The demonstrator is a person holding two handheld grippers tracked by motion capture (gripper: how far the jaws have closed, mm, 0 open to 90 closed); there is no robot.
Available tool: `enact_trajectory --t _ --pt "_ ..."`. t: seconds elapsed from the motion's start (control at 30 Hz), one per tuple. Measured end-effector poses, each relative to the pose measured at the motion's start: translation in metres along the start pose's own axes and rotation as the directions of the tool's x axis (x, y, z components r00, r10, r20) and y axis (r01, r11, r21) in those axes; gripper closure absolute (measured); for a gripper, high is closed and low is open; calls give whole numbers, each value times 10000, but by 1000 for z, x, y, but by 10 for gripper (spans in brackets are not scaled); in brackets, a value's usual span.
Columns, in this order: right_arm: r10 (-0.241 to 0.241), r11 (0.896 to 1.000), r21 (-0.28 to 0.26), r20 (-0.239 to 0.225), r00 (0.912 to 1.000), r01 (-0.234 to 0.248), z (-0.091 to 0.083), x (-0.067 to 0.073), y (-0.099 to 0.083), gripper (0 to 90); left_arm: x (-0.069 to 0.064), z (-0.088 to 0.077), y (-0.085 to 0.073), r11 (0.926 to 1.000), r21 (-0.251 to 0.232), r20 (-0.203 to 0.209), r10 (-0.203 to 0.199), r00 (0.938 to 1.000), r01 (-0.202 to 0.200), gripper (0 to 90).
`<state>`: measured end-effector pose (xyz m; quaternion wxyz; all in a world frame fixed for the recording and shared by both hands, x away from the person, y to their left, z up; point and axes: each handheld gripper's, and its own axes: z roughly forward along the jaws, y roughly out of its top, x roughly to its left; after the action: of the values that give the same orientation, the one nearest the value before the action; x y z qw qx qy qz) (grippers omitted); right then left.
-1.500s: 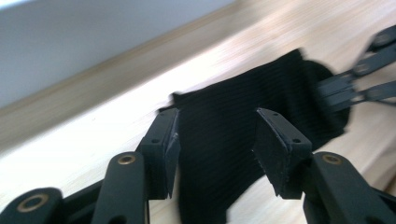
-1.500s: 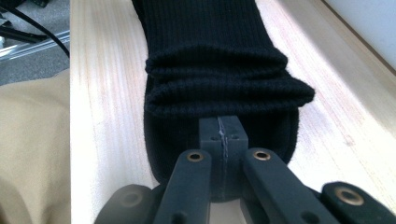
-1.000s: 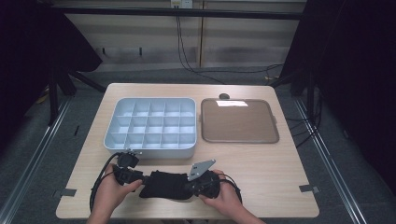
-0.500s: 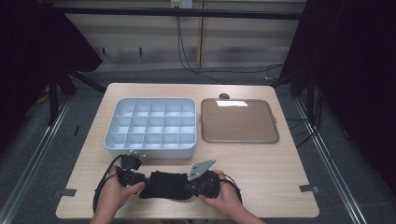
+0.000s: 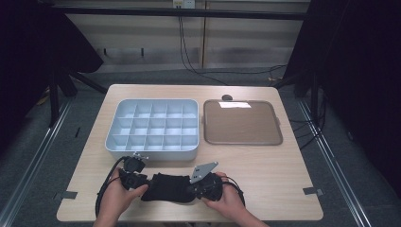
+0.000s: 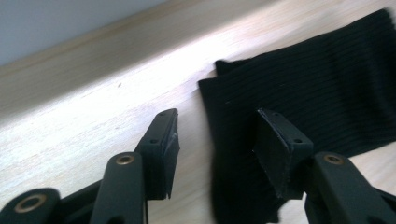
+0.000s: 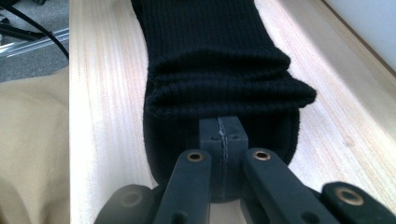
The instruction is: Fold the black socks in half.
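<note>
Black ribbed sock (image 5: 169, 187) lies flat on the tabletop (image 5: 265, 163) near its 6 o'clock edge, between the two hands, just as it lay one second ago. At its 9 o'clock end sits the left tool (image 6: 217, 140), jaws apart; one jaw stands over the bare wood and the other over the sock's edge, and the pads do not press it. At its 3 o'clock end the right tool (image 7: 219, 135) has its jaws together, over the folded cuff; whether cloth is pinched between them I cannot tell. Both hands kept their places since the earlier frame. Grey box (image 5: 153, 125) of compartments stands at 12 o'clock of the sock, and a brown tray (image 5: 242, 122) is beside it at 3 o'clock, both unmoved.
</note>
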<state>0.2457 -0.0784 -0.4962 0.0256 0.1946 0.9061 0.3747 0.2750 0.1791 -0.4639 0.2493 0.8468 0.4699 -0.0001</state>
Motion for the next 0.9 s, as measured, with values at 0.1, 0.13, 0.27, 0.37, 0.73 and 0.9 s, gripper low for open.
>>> enact_trajectory --t 0.1,0.13,0.27,0.37,0.73,0.9 --pt "-1 10000 14 -13 10000 1 0 0 0 900 -4 2 0 10000 87 64 44 10000 -45 481" --pt "-2 10000 27 0 10000 2 0 0 0 900 -4 2 0 10000 87 64 44 10000 -45 483" --pt "4 10000 13 -11 10000 -4 0 0 0 900 -5 9 -1 9991 368 -195 224 9996 -217 490" --pt "-46 10000 13 -6 10000 46 0 0 0 900 -7 10 -1 9987 394 -279 335 9990 -324 503" --pt "-144 9999 62 49 9999 144 -1 -1 1 900 -12 12 -1 9980 392 -393 505 9979 -490 603" --pt "57 10000 -40 80 10000 -57 -9 -4 2 900 -12 12 -1 9989 404 -116 252 9996 -247 682"
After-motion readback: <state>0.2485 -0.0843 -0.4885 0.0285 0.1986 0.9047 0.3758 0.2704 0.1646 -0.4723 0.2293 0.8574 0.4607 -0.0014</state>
